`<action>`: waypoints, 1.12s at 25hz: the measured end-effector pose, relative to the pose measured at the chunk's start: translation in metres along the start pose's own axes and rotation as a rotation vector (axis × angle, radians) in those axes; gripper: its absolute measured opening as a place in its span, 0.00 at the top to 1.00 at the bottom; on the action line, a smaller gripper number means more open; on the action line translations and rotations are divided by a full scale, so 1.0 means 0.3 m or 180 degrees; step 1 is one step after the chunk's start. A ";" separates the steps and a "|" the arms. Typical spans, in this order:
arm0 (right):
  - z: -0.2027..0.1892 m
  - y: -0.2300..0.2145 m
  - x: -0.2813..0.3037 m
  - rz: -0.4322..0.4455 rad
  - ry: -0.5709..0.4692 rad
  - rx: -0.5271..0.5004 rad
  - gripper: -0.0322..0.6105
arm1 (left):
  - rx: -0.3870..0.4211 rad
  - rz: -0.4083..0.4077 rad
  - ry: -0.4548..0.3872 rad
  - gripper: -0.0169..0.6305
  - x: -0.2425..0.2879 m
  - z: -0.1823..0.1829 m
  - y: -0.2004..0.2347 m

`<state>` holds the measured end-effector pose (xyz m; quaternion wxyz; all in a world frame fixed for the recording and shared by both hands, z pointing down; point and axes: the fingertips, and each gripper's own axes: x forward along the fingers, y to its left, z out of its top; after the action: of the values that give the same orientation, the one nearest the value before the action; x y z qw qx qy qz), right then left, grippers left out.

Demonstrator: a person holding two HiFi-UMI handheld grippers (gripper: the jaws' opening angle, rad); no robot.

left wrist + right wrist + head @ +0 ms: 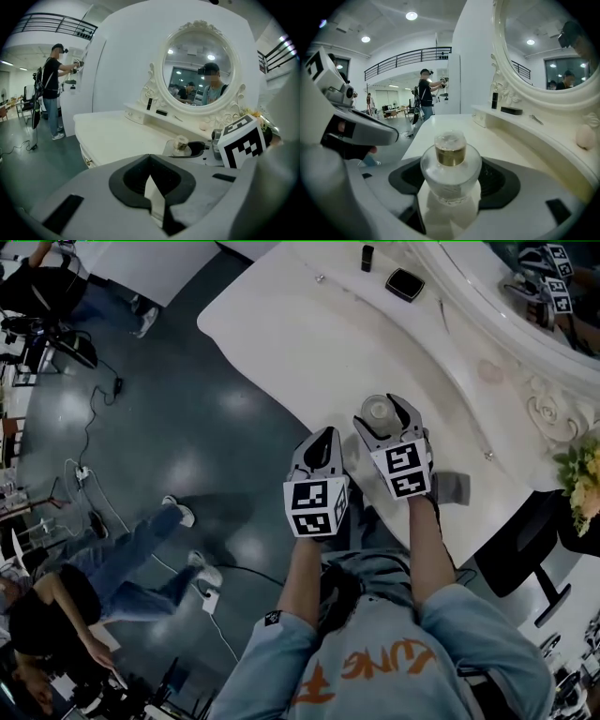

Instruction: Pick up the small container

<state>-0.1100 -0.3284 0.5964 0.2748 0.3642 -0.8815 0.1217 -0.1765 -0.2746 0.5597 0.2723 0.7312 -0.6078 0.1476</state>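
Note:
The small container (379,412) is a round clear glass bottle with a gold neck and a clear cap. It sits between the jaws of my right gripper (384,410), which is shut on it at the near edge of the white dressing table (309,343). The right gripper view shows the container (450,161) upright and filling the gap between the black pads. My left gripper (325,435) hovers just left of it, past the table's edge, shut with nothing in it. From the left gripper view the container (181,142) shows in the other gripper, over the table.
On the shelf below the round mirror (202,75) lie a black case (404,284) and a small dark bottle (367,257). A grey object (451,488) lies near my right wrist. Flowers (583,476) stand at far right. People stand on the floor at left.

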 end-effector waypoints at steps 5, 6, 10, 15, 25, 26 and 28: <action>0.015 0.005 -0.055 -0.0027 -0.0060 0.0066 0.44 | -0.0001 0.0050 -0.0084 0.94 -0.032 0.015 -0.017; 0.021 0.000 -0.069 -0.0027 -0.0089 0.0071 0.44 | 0.0001 0.0059 -0.0110 0.94 -0.037 0.020 -0.024; 0.072 -0.005 -0.137 -0.0029 -0.0226 0.0053 0.44 | 0.0012 0.0088 -0.0230 0.94 -0.079 0.049 -0.047; 0.168 -0.019 -0.230 -0.0039 -0.0472 -0.0037 0.44 | 0.0037 0.0124 -0.0444 0.94 -0.124 0.112 -0.075; 0.343 0.010 -0.401 -0.0076 -0.0830 -0.0060 0.44 | 0.0143 0.0013 -0.0854 0.94 -0.241 0.267 -0.113; 0.357 0.015 -0.416 -0.0079 -0.0867 -0.0060 0.44 | 0.0151 0.0010 -0.0914 0.94 -0.254 0.283 -0.111; 0.378 0.022 -0.442 -0.0100 -0.0920 -0.0073 0.44 | 0.0175 0.0013 -0.0986 0.94 -0.273 0.304 -0.108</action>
<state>-0.0822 -0.2944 0.4273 0.1510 0.3885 -0.9074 0.0535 -0.1736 -0.2574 0.4340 0.1550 0.7511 -0.6397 0.0502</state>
